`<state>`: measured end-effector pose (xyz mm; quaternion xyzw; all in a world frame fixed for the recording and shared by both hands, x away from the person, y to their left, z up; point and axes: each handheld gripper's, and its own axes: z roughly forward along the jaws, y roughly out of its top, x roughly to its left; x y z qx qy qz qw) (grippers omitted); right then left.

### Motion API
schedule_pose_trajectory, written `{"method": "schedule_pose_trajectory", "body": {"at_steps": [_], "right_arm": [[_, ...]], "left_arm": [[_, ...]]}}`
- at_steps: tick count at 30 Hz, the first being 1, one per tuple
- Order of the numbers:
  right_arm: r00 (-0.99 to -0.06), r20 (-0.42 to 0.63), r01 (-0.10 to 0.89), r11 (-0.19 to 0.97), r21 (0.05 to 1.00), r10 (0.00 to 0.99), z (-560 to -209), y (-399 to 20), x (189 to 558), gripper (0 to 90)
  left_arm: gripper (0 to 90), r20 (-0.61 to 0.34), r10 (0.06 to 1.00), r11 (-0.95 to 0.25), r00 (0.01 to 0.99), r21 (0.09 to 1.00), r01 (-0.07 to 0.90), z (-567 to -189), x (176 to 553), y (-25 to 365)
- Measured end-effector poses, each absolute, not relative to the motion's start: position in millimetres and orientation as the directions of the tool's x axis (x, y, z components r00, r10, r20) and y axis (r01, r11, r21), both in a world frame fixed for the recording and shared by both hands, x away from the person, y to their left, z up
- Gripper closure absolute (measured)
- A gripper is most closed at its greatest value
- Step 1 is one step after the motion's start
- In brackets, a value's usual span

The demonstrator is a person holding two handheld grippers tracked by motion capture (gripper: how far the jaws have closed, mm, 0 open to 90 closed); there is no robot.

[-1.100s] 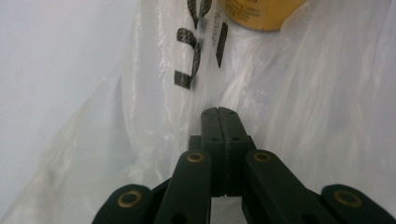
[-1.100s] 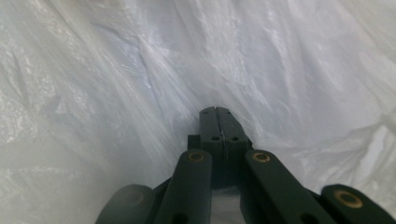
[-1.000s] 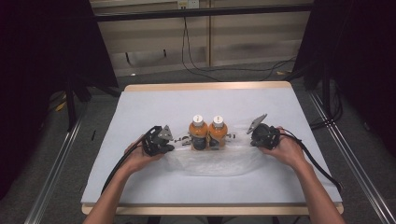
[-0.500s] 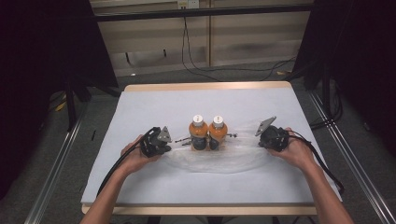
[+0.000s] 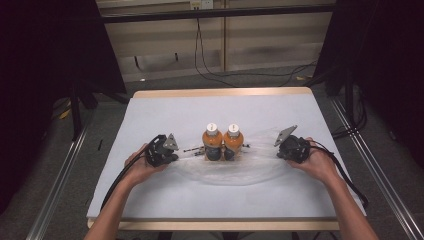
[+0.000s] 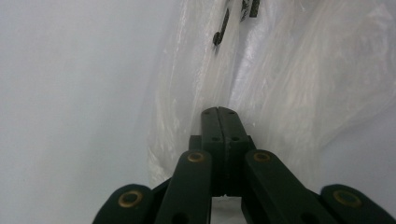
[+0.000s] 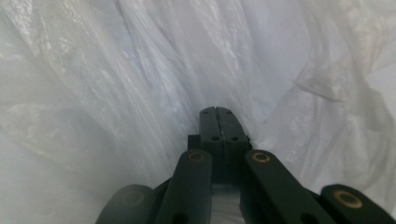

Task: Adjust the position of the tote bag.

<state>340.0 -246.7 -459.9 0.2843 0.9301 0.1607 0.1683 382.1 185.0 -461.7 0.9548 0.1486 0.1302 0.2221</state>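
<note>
Lying spread across the middle of the white counter [image 5: 165, 112], a clear plastic bag [image 5: 250, 167] held two orange bottles [image 5: 222, 141] with white caps, which stood upright side by side near its far edge. In the high view the left tongs [image 5: 175, 154] sat at the bag's left end and the right tongs [image 5: 278, 146] at its right end, each in one of the person's hands, the two well apart with the bottles between them. In the left gripper view the left tongs [image 6: 218, 111] were clenched, the black jaws pressed flat together with a gathered fold of the bag's film [image 6: 196, 88] running from their tips. In the right gripper view the right tongs [image 7: 216, 110] were likewise clenched, with wrinkled film [image 7: 140, 79] on every side; whether film was pinched between them could not be told for certain.
</note>
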Motion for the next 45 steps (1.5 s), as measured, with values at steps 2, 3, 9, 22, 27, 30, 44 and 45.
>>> {"method": "schedule_pose_trajectory", "body": {"at_steps": [2,3,9,22,27,30,44,45], "right_arm": [[-0.774,-0.200,0.490,0.768,0.411,0.601,-460,-254,341,90.0],[-0.766,-0.185,0.503,0.753,0.425,0.616,-460,-258,340,90.0],[-0.763,-0.182,0.508,0.750,0.423,0.620,-460,-259,340,90.0],[-0.744,-0.183,0.522,0.730,0.442,0.642,-461,-266,335,90.0],[-0.743,-0.146,0.516,0.698,0.496,0.653,-459,-267,333,90.0],[-0.749,-0.110,0.504,0.670,0.545,0.653,-455,-265,332,90.0],[-0.760,-0.014,0.444,0.534,0.720,0.650,-434,-264,325,90.0],[-0.756,-0.014,0.445,0.530,0.722,0.654,-433,-264,325,90.0]], "left_arm": [[90.0,0.181,0.339,-0.859,0.923,0.460,0.225,-461,382,185],[90.0,0.168,0.349,-0.847,0.922,0.477,0.234,-462,383,187],[90.0,0.167,0.349,-0.845,0.922,0.482,0.232,-462,384,190],[90.0,0.098,0.403,-0.788,0.910,0.542,0.290,-464,385,199],[90.0,0.041,0.415,-0.746,0.909,0.587,0.314,-461,385,202],[90.0,0.024,0.418,-0.717,0.908,0.622,0.314,-459,383,202],[90.0,-0.083,0.392,-0.586,0.916,0.745,0.318,-441,377,204],[90.0,-0.090,0.393,-0.572,0.915,0.755,0.320,-441,377,203]]}}
